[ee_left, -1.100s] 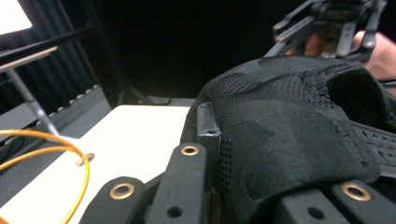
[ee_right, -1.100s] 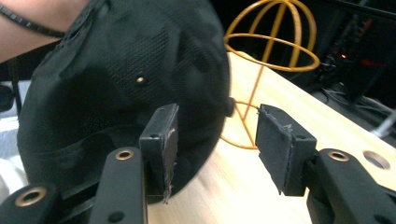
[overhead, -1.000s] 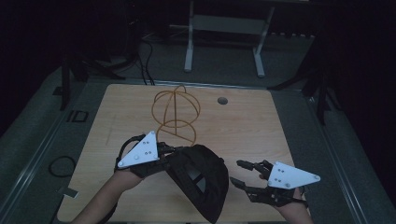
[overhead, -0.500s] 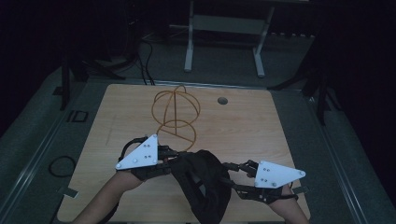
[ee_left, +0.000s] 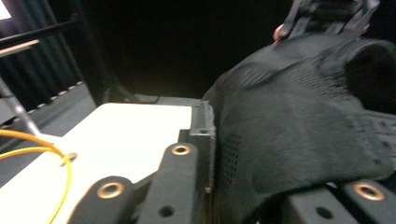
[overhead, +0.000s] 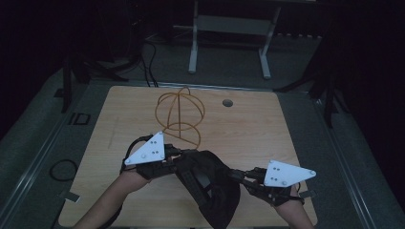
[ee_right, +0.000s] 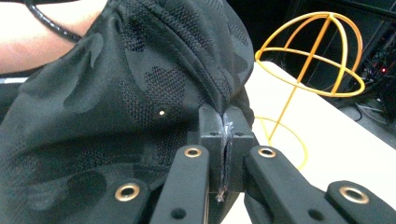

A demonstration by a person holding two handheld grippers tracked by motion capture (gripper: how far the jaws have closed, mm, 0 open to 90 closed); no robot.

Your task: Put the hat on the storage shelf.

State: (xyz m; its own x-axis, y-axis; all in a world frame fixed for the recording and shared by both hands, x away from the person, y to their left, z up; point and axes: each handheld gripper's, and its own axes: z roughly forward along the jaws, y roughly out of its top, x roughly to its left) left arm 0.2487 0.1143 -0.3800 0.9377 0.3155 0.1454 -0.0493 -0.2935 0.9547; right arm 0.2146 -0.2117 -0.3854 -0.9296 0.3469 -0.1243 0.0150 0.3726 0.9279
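Note:
A black cap (overhead: pixel 210 183) hangs between my two grippers over the near half of the wooden table (overhead: pixel 267 129). My left gripper (overhead: pixel 177 156) is shut on the cap's left side, and in the left gripper view the thick fabric (ee_left: pixel 299 121) bulges between its jaws (ee_left: pixel 261 154). At the cap's right edge my right gripper (overhead: pixel 239 175) is shut on it. Its jaws (ee_right: pixel 225 126) are pressed together on a thin fold of the camouflage-patterned cloth (ee_right: pixel 140 93). A yellow wire hat stand (overhead: pixel 179 114) stands upright behind the cap, near the table's middle.
A small round hole (overhead: pixel 228 102) sits in the tabletop at the back right. Beyond the table stands a white metal frame (overhead: pixel 229 33) on the dark floor, with cables (overhead: pixel 148 62) to its left. The stand's base ring (ee_right: pixel 285 140) lies close behind the cap.
My right gripper has moved left from the table's right side to the cap and shut on its edge. The cap now stretches between both grippers.

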